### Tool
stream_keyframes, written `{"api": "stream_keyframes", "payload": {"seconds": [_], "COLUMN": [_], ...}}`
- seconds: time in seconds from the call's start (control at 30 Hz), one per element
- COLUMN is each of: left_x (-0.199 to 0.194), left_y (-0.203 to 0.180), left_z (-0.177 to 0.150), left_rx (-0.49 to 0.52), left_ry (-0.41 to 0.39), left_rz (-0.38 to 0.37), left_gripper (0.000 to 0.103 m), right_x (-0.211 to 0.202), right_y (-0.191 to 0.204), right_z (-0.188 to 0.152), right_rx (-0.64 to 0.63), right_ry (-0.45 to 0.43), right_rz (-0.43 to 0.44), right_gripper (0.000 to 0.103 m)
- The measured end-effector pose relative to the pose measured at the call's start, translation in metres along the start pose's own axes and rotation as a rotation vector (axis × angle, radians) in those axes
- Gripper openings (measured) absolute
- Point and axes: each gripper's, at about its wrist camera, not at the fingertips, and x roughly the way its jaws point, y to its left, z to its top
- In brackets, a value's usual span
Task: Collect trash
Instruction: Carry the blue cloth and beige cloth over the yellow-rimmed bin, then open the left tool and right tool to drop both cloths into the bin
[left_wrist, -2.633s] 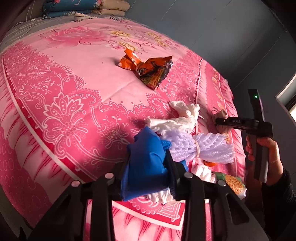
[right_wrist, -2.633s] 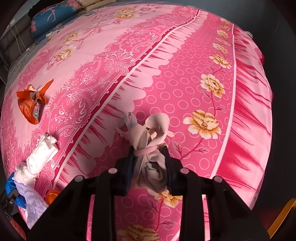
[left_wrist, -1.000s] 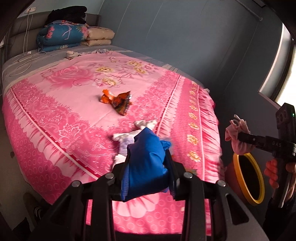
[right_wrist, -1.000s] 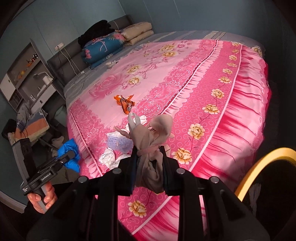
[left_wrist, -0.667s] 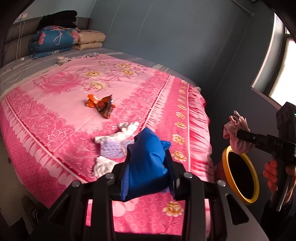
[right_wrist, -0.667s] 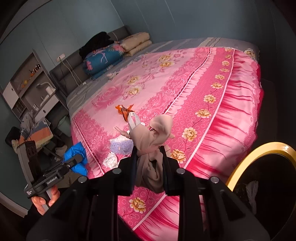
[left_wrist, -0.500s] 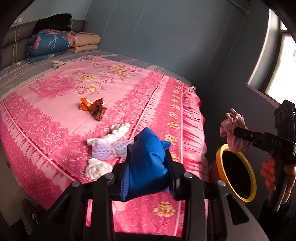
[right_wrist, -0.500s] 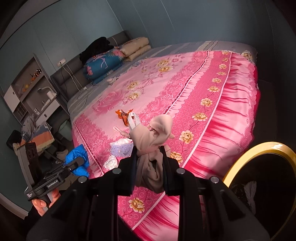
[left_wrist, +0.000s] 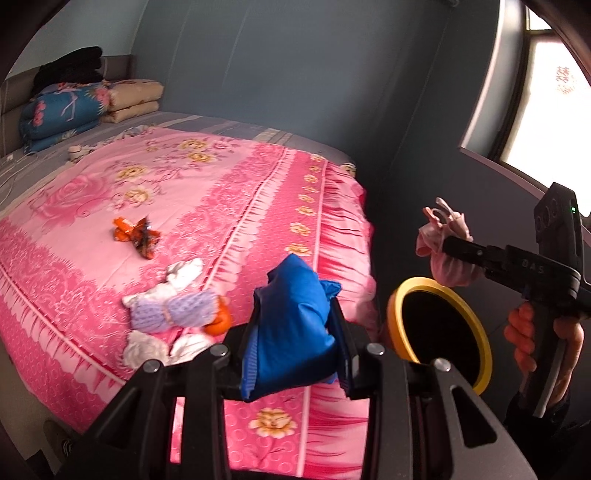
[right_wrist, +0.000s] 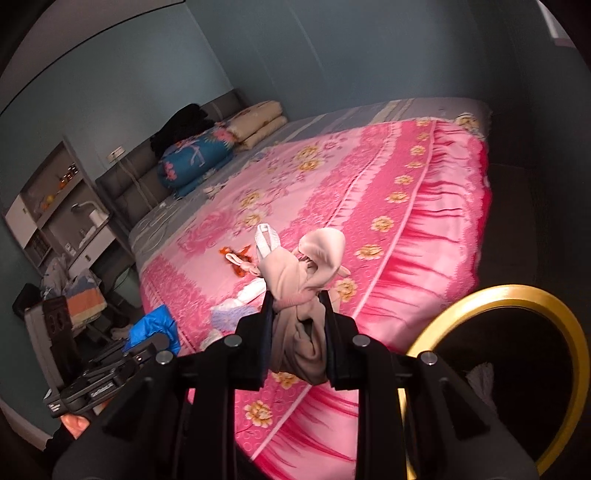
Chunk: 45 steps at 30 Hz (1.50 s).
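A round bin with a yellow rim and a dark inside (left_wrist: 439, 321) stands on the floor at the near right corner of the bed with the pink flowered cover (left_wrist: 207, 206). Its mouth is black in the left wrist view; in the right wrist view, something pale and crumpled (right_wrist: 480, 376) lies low inside it, too dim to name.

The left hand-held gripper (left_wrist: 295, 325) is closed on a bright blue fabric bundle (left_wrist: 291, 325), pinched between both fingers and raised above the near edge of the bed. The right hand-held gripper (right_wrist: 299, 332), gripped by a hand (left_wrist: 539, 339), is closed narrowly on a pale pink cloth knot tied with a band (right_wrist: 299, 284); that knot hangs just above and a little beyond the bin's rim, not inside it.

On the bed cover lies more trash: an orange crumpled snack wrapper (left_wrist: 136, 236) towards the middle, and nearer the edge a cluster of a lilac foam net sleeve (left_wrist: 173, 312), white crumpled tissues (left_wrist: 181, 273) and a small orange piece (left_wrist: 218, 325) touching the sleeve.

At the far left of the bed sit a folded blue flowered quilt (left_wrist: 59, 110) and beige folded blankets (left_wrist: 135, 98).
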Motion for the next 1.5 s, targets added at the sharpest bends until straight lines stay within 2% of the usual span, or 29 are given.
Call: {"api": "stream_keyframes", "payload": {"seconds": [0.33, 0.67, 1.1, 1.27, 1.5], "left_x": [0.020, 0.040, 0.073, 0.089, 0.109], "left_y": [-0.047, -0.103, -0.158, -0.178, -0.195], "left_z": [0.009, 0.014, 0.009, -0.002, -0.018], "left_rx": [0.063, 0.128, 0.231, 0.253, 0.299], "left_ry": [0.033, 0.051, 0.104, 0.148, 0.205], "left_rz": [-0.060, -0.137, -0.184, -0.217, -0.218], "left_gripper": [0.032, 0.032, 0.032, 0.032, 0.032], "right_x": [-0.031, -0.052, -0.058, -0.057, -0.049], "right_y": [-0.036, -0.071, -0.123, -0.140, -0.164], "right_z": [0.004, 0.002, -0.007, -0.012, -0.024], "right_rx": [0.047, 0.100, 0.196, 0.229, 0.284], "right_ry": [-0.071, -0.105, -0.122, -0.115, -0.096], "right_rz": [-0.052, -0.145, -0.171, -0.179, -0.173], "right_gripper": [0.022, 0.023, 0.023, 0.023, 0.024]}}
